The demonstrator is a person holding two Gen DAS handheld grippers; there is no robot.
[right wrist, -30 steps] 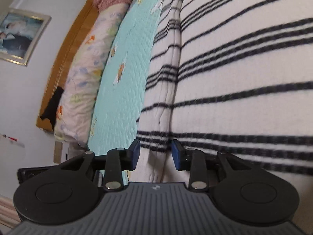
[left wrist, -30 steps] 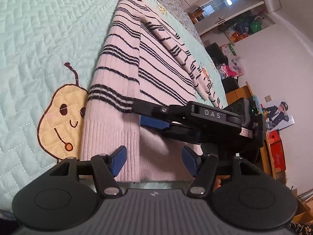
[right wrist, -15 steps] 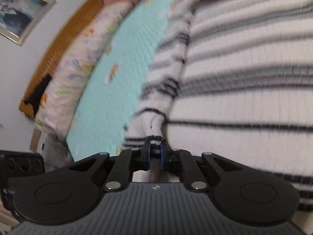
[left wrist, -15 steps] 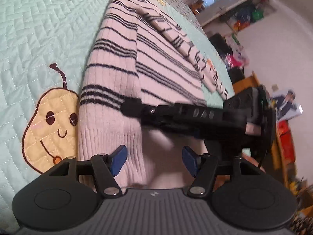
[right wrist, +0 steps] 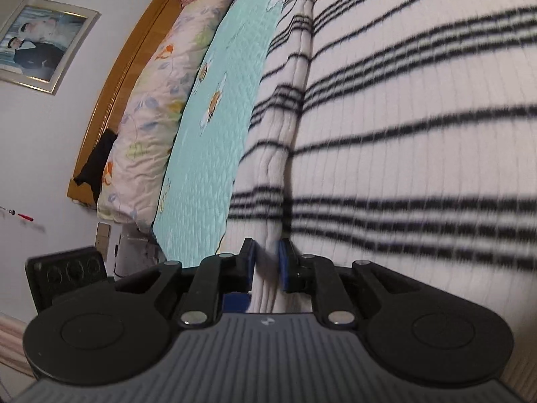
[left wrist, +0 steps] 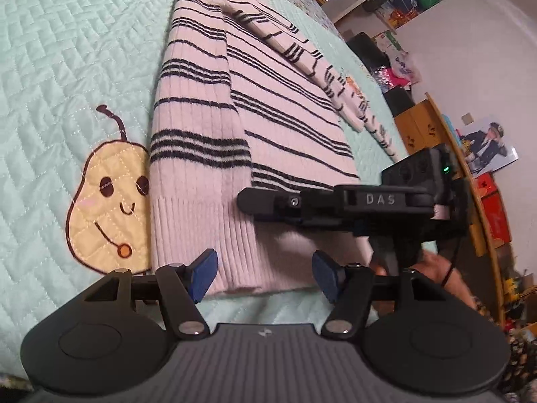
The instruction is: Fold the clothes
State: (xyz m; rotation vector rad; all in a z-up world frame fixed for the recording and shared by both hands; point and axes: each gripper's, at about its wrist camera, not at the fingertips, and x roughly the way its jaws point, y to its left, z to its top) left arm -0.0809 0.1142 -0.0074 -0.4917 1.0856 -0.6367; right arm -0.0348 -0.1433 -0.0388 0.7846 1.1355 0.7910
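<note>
While the left tool (left wrist: 264,277) hangs wide open just short of the ribbed hem, gripping nothing, the right tool (right wrist: 266,265) has gone from open a second ago to pinched on a thin fold of the striped sweater (left wrist: 241,107), its blue pads now nearly together with knit between them. In the left view it has also slid from over the hem out toward 3 o'clock, at the sweater's right edge. That suggests one side of the next fold is secured and the left tool has yet to take its own corner before anything can be lifted. The sweater lies flat and lengthwise on the bed, a sleeve (left wrist: 295,50) folded across it toward 1 o'clock. Under it is a mint quilted bedspread (left wrist: 67,50) with a smiling pear patch (left wrist: 107,198) at 9 o'clock of the hem. A wooden headboard (right wrist: 110,100), a long floral pillow (right wrist: 151,107) and a framed photo (right wrist: 40,40) show at 10 o'clock in the right view; cluttered shelves fill the far room.
</note>
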